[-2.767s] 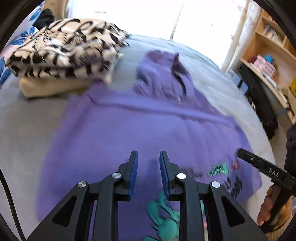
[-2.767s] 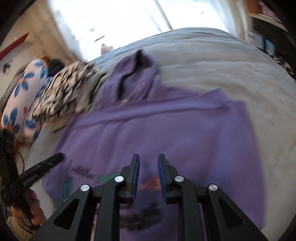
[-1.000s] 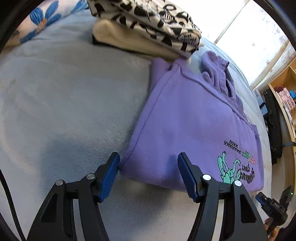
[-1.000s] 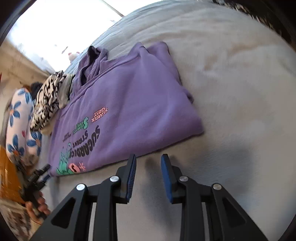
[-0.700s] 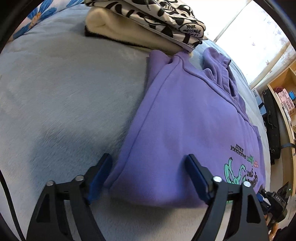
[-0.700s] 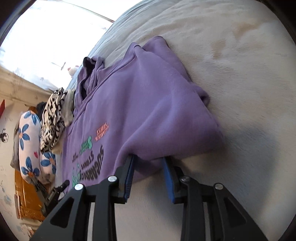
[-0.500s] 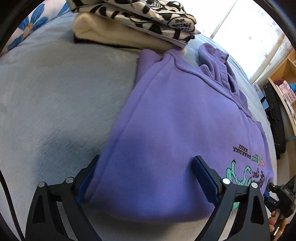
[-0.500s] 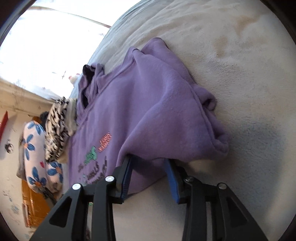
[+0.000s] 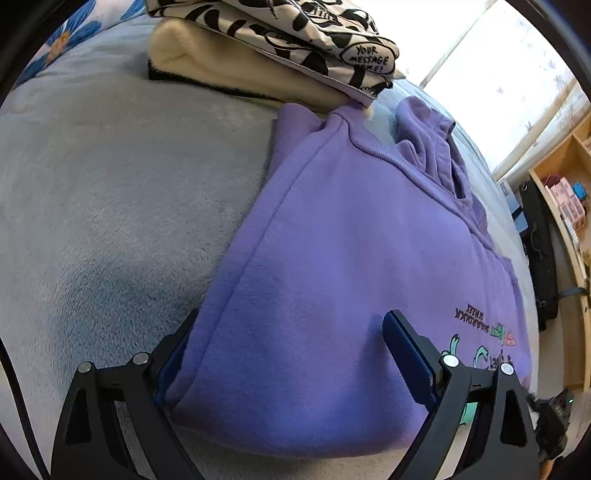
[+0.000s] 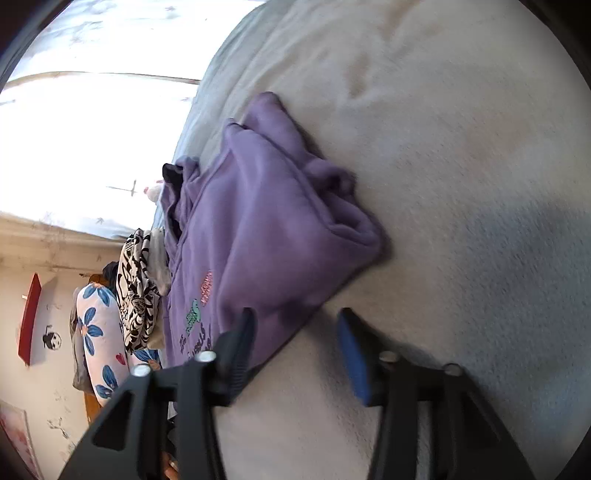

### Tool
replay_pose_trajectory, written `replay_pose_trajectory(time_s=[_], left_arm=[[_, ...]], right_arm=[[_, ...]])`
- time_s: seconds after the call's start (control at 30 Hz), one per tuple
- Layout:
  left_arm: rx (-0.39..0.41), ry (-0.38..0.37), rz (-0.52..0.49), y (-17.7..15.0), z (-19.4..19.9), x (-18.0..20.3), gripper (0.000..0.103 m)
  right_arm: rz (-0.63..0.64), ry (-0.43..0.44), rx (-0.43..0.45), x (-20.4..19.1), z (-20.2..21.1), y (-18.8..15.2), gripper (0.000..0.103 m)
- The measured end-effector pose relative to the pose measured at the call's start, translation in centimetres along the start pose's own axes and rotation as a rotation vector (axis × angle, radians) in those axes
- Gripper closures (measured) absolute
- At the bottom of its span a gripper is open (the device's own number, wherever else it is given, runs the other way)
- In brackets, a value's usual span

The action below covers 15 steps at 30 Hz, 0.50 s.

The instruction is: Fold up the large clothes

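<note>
1. Straddling one end of the purple hoodie (image 9: pixel 332 258), my left gripper (image 9: pixel 291 354) stands spread wide, its pads either side of the folded edge without pinching it.
2. My right gripper (image 10: pixel 299 343) is opening at the opposite end; only that edge's corner lies between its jaws, and nothing is pinched.
3. The hoodie lies flat on the grey bed cover (image 9: pixel 110 206), its long axis running between my two hands, hood pointing toward the stacked clothes (image 9: pixel 266 48).
4. Each hand sits at its own end, so neither is clearly nearer.

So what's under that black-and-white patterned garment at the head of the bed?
The black-and-white patterned garment lies on a folded cream fleece item, with a dark edge showing beneath it. Anything further under the stack is covered.
</note>
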<state>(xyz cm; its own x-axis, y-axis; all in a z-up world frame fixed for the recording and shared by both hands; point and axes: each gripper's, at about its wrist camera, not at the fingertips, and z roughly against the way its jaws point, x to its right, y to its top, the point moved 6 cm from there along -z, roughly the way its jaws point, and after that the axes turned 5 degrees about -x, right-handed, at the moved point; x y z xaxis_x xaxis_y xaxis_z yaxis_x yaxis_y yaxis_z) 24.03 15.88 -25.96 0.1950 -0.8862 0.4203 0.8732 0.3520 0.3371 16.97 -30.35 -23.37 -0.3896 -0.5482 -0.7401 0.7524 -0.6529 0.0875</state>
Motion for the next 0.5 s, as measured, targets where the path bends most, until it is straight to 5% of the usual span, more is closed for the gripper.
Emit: replay_pose_trajectory(time_s=[0.1,0.27,0.4,0.43,0.47,0.5], left_arm=[[0.001,0.003,-0.005,0.0,0.0,0.1,0.01],[0.002,-0.049,0.036,0.4,0.2,-0.4,0.01],[0.018,-0.048,0.056,0.5,0.5,-0.9,0.045],[0.018,-0.085,0.075,0.5,0.6,-1.0,0.059],[0.016,-0.115,0.09,0.5,0.7,-1.1,0.066],[0.009,-0.146,0.108,0.5,0.7,-1.1,0.073]], right_arm=[[0.038,0.014,0.038,-1.3,-0.2,0.6,0.023],[0.023,-0.058,0.054,-2.1,-2.3,2.1,0.013],[0.008,-0.103,0.068,-1.7,-3.3,2.7,0.013],[0.004,-0.101,0.087,-1.8,-3.2,2.8,0.015],[0.01,-0.107,0.095,-1.9,-3.2,2.8,0.027],[0.026,-0.132,0.099,-1.9,-3.2,2.9,0.061]])
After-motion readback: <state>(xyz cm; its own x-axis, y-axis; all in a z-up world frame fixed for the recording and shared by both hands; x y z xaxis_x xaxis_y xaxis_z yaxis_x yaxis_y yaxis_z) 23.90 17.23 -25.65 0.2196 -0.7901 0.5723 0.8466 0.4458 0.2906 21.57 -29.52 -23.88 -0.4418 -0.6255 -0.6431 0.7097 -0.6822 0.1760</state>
